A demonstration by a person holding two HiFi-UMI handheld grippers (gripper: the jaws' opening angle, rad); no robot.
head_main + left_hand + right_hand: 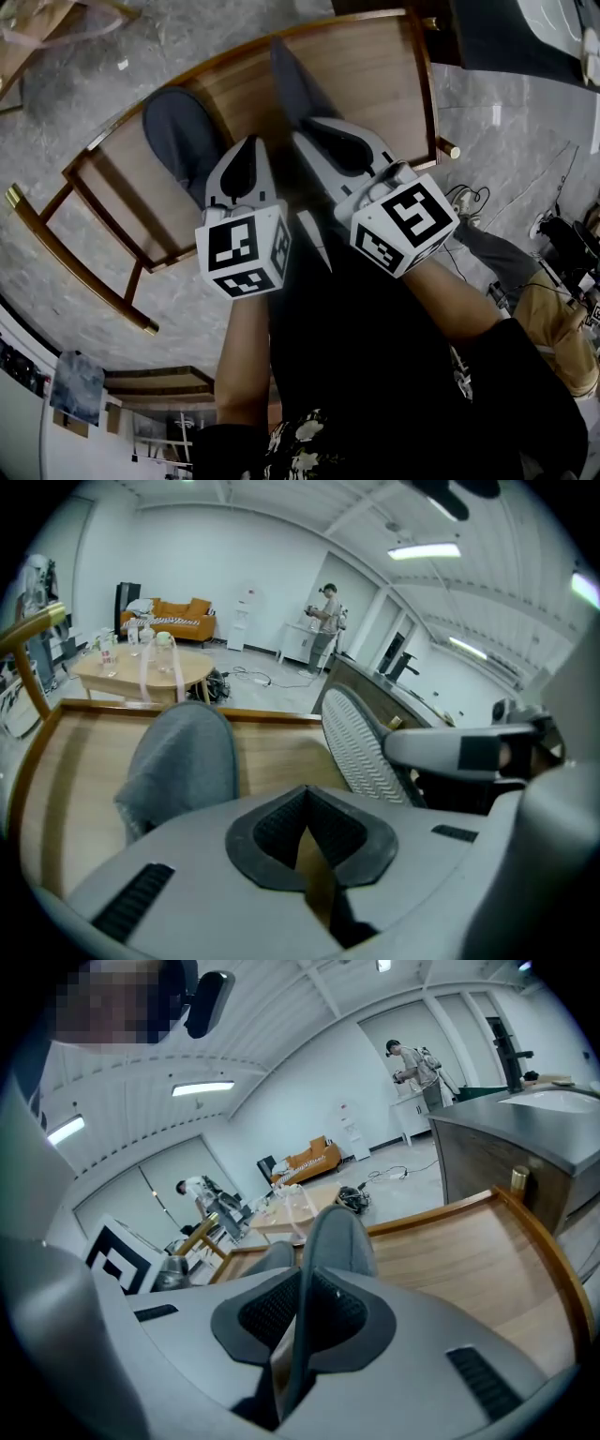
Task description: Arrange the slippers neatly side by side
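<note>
Two grey slippers are on a rimmed wooden seat (375,75). One slipper (178,131) lies flat at the left, toe away from me, also seen in the left gripper view (183,757). My left gripper (246,145) hovers just right of its heel, shut with nothing between the jaws (307,799). The other slipper (295,84) stands on its side edge, its ribbed sole (361,747) facing the left gripper. My right gripper (323,131) is shut on that slipper's heel end; the thin edge (323,1241) runs up between the pads (298,1283).
The seat has a raised wooden rim (539,1232) and brass-tipped legs (450,150). Grey marble floor (84,75) surrounds it, with cables (469,199) at the right. Far off stand a round table (141,667), an orange sofa (169,616) and a person (328,611).
</note>
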